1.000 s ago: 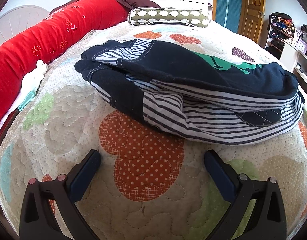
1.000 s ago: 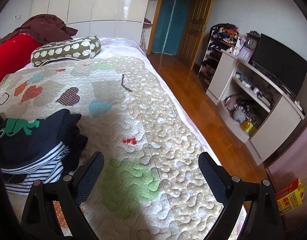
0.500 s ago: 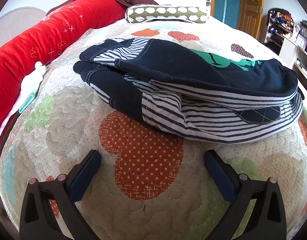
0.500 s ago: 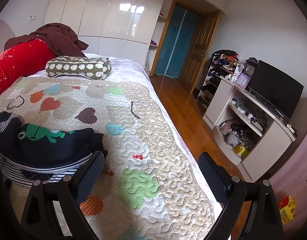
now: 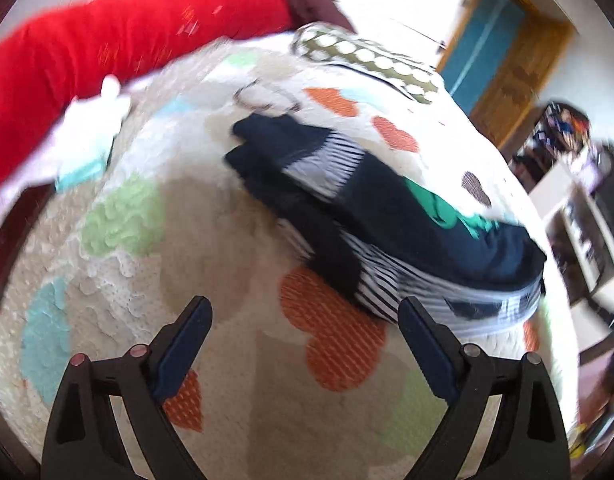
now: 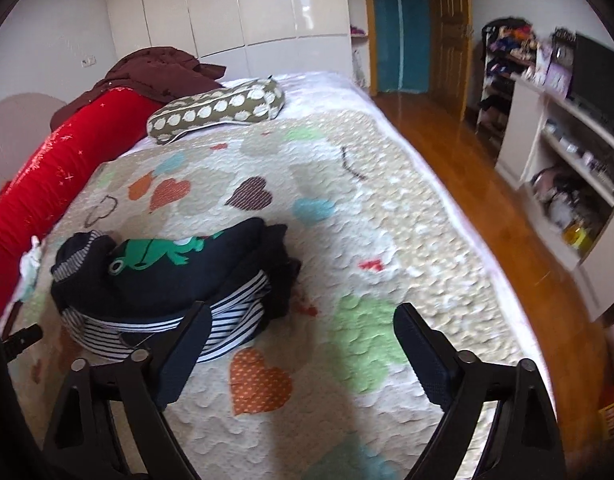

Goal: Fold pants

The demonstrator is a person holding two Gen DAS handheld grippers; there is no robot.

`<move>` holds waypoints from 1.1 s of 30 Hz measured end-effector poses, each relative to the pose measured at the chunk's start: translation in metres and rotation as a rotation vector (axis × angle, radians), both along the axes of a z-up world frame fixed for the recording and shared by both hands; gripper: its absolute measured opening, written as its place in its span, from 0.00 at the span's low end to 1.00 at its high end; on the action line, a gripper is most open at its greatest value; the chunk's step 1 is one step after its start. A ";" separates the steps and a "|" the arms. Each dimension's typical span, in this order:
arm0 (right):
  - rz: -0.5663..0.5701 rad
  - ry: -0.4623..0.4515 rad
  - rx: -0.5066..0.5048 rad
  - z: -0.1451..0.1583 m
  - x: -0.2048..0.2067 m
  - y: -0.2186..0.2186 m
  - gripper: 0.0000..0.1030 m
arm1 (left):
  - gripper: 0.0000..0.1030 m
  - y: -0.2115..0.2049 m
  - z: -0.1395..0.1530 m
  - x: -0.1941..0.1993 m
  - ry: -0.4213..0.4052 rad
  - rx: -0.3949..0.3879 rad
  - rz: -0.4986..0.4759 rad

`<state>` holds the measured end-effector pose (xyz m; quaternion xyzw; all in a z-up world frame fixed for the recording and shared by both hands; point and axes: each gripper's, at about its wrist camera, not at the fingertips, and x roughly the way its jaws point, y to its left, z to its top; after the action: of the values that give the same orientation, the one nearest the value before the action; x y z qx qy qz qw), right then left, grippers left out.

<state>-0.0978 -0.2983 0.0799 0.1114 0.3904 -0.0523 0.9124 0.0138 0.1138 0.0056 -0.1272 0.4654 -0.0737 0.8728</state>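
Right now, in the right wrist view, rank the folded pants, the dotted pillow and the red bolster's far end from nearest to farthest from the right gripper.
1. Folded pants: just ahead-left of the right gripper, on the quilt.
2. Dotted pillow: far across the quilt, centre-left.
3. Red bolster: its far end lies slightly beyond the pillow, along the left edge.

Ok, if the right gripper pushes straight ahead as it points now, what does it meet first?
Probably only the heart-patterned quilt; the right gripper stands open, with the folded navy striped pants off to its left. Depth is unclear.
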 end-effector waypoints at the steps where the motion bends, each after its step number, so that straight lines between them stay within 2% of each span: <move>1: 0.017 0.020 0.044 -0.010 0.004 -0.001 0.77 | 0.91 0.006 -0.004 0.007 0.021 -0.023 0.004; 5: 0.057 0.094 0.174 -0.047 0.023 -0.006 0.73 | 0.91 0.011 -0.020 0.035 0.062 -0.053 -0.005; 8: 0.062 0.114 0.278 -0.065 0.036 -0.011 0.73 | 0.91 0.006 -0.026 0.061 0.076 -0.124 -0.043; 14: 0.078 0.093 0.477 -0.079 0.061 -0.014 0.73 | 0.91 -0.005 -0.031 0.126 0.091 -0.248 -0.105; 16: 0.079 0.083 0.518 -0.081 0.069 -0.010 0.74 | 0.91 -0.010 -0.038 0.145 0.137 -0.252 -0.091; 19: 0.057 0.080 0.539 -0.085 0.087 -0.001 0.75 | 0.90 -0.019 -0.044 0.158 0.188 -0.178 -0.056; 20: 0.045 0.076 0.524 -0.086 0.091 0.003 0.74 | 0.75 -0.021 -0.040 0.156 0.179 -0.144 -0.041; 21: 0.031 0.072 0.511 -0.085 0.094 0.005 0.59 | 0.48 -0.023 -0.036 0.154 0.167 -0.097 -0.032; 22: 0.013 0.071 0.505 -0.084 0.097 0.006 0.29 | 0.34 -0.025 -0.032 0.149 0.151 -0.072 -0.045; 23: 0.007 0.081 0.520 -0.086 0.100 0.006 0.17 | 0.12 -0.023 -0.027 0.144 0.137 -0.067 -0.047; 25: 0.011 0.091 0.587 -0.085 0.102 0.004 0.16 | 0.11 -0.014 -0.019 0.131 0.131 -0.100 -0.043; 27: 0.015 0.076 0.541 -0.075 0.098 0.006 0.16 | 0.11 -0.006 -0.011 0.116 0.114 -0.106 -0.023; 33: 0.075 0.010 0.446 -0.039 0.068 0.015 0.16 | 0.11 0.017 0.011 0.054 0.088 -0.197 0.006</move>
<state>-0.0297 -0.2830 0.0414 0.2955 0.4008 0.0687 0.8645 0.0679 0.1308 0.0161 -0.2168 0.4934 -0.1107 0.8350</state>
